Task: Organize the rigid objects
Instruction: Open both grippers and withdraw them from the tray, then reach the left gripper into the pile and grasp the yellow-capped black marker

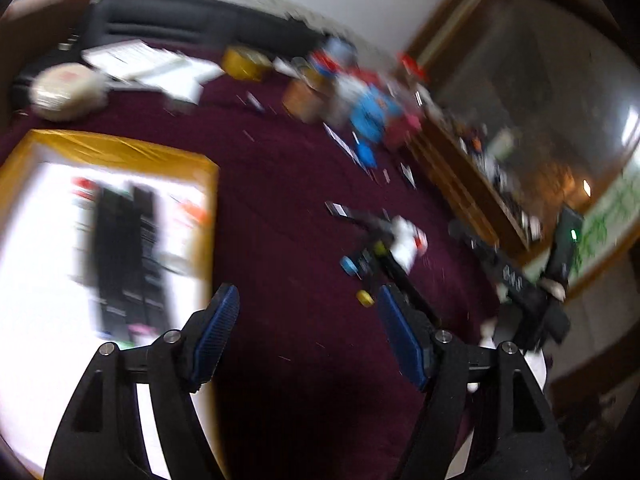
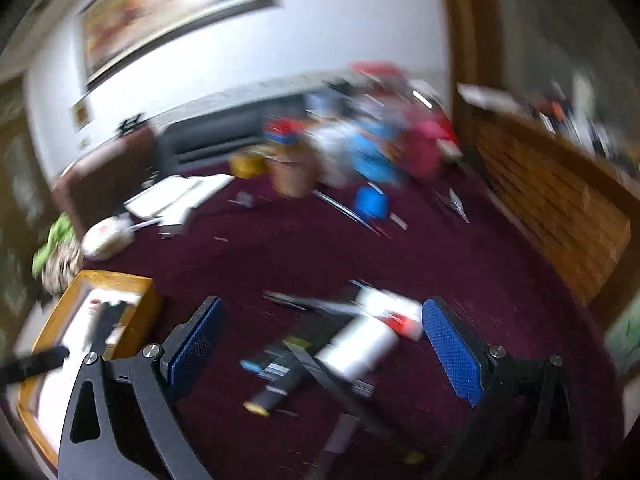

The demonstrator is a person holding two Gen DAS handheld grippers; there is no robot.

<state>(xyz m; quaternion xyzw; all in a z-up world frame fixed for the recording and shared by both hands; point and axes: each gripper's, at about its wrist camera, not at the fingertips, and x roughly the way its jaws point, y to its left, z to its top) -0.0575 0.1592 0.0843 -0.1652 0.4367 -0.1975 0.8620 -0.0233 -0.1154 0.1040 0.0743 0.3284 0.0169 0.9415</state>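
Both views are motion-blurred. A pile of small rigid objects lies on the dark red carpet: black bars, a white cylinder with a red end, blue and yellow caps. It shows larger in the right wrist view. A yellow-rimmed box with a white inside holds black bars; it also shows in the right wrist view. My left gripper is open and empty between box and pile. My right gripper is open, hovering over the pile. The right gripper also shows in the left wrist view.
A heap of toys and containers sits at the back of the carpet, with white papers and a round white tin to its left. A wooden shelf unit runs along the right. A dark sofa lines the far wall.
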